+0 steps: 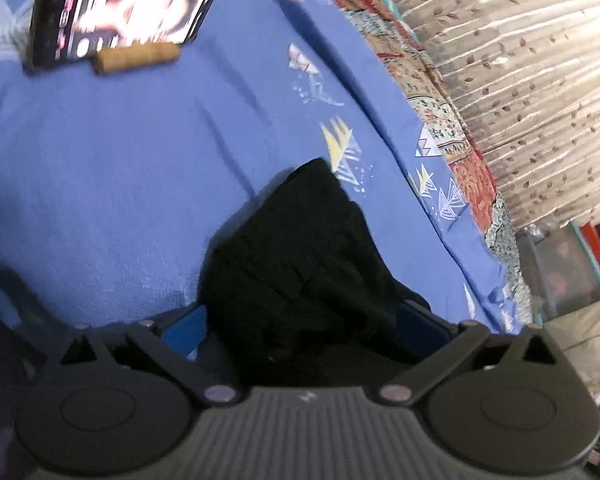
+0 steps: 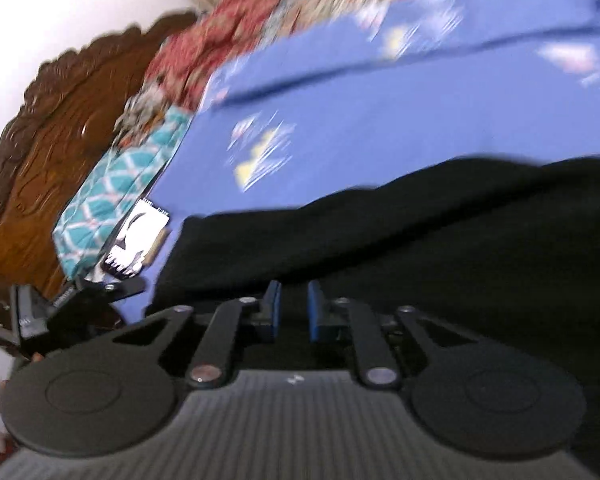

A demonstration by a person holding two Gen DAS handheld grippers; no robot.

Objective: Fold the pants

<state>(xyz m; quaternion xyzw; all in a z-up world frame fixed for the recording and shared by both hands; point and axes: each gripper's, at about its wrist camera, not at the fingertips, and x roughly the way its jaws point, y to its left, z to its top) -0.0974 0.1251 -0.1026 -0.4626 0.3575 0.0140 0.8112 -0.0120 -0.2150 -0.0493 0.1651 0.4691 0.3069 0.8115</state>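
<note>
Black pants [image 1: 300, 240] lie bunched on a blue bedsheet [image 1: 100, 160]. In the left wrist view my left gripper [image 1: 304, 320] stands wide open, and the dark heap sits between its blue pads [image 1: 188, 332] without being squeezed. Seen from the right wrist, the pants [image 2: 420, 232] stretch across the sheet as a long dark band. My right gripper [image 2: 294, 300] is at their near edge, its blue pads [image 2: 274, 308] almost together, with dark cloth in the narrow gap. This view is blurred.
A lit phone [image 1: 120, 12] leans on a brown cylinder [image 1: 136, 58] at the far side of the sheet. A patterned quilt [image 1: 428, 92] and a curtain [image 1: 520, 80] border the bed. A teal pillow [image 2: 120, 192] rests against the carved wooden headboard [image 2: 60, 140].
</note>
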